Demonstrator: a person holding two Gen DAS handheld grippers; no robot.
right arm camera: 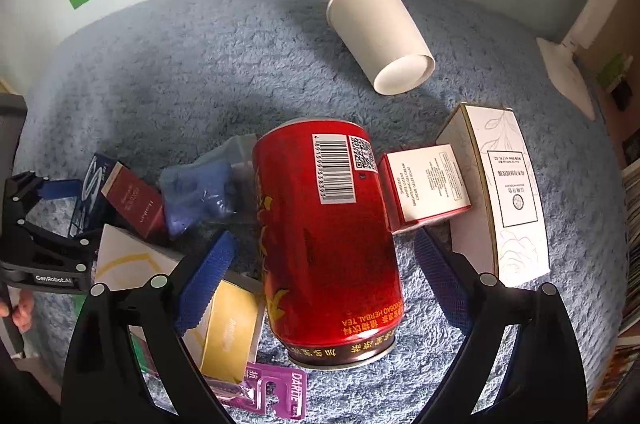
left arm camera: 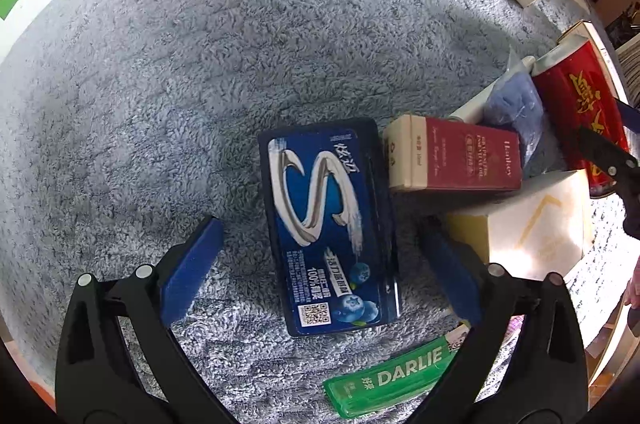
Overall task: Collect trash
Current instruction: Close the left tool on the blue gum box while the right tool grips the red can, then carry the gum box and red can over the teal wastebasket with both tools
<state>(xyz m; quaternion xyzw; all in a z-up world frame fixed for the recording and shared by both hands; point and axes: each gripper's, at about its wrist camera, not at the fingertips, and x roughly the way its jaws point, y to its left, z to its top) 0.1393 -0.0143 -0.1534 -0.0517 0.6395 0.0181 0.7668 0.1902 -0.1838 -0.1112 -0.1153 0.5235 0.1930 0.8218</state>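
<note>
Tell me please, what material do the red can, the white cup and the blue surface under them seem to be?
Red can: likely thin metal with a glossy printed coat; it shows sharp highlights and a rolled rim. White cup: probably paper, matte, with a rolled lip and a plain dull wall. Blue surface: soft textile, like plush fleece or carpet; short fuzzy tufts cover it.

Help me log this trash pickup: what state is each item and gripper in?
left gripper: open, astride the blue gum box
right gripper: open, astride the red can
blue gum box: lying flat
red can: on its side
paper cup: tipped over
</note>
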